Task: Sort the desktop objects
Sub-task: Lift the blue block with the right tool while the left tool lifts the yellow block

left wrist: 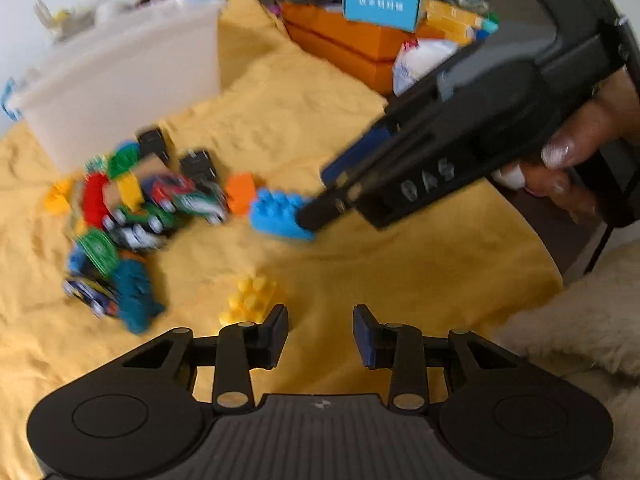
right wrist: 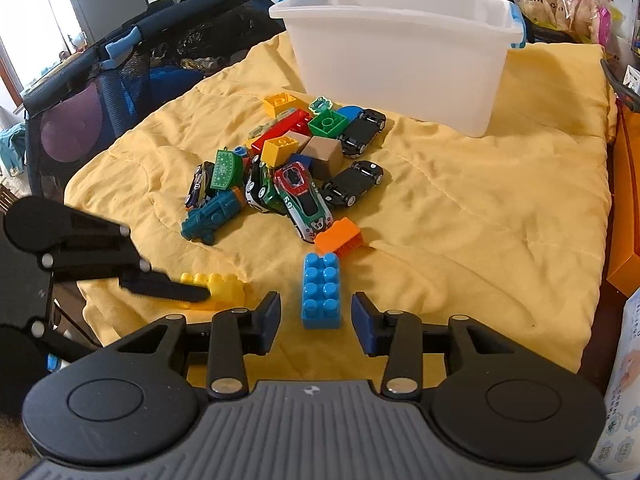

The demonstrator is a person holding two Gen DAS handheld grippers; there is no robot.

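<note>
A blue studded brick (right wrist: 322, 292) lies on the yellow cloth (right wrist: 480, 220) between the fingers of my right gripper (right wrist: 317, 316), with a gap on each side; that gripper is open. In the left wrist view the same brick (left wrist: 276, 212) sits at the tips of the right gripper (left wrist: 320, 194), which a hand holds. My left gripper (left wrist: 320, 336) is open with nothing between its fingers. A yellow brick (left wrist: 252, 300) lies just beyond its left finger. From the right wrist view, one left finger (right wrist: 180, 290) rests against that yellow brick (right wrist: 218, 286).
A pile of toy cars (right wrist: 304, 196) and coloured bricks, with an orange brick (right wrist: 340, 236) at its near edge, lies mid-cloth. Behind it stands a white plastic bin (right wrist: 400, 68). Orange boxes (left wrist: 352, 44) line one side, a dark mesh playpen (right wrist: 120, 72) the other.
</note>
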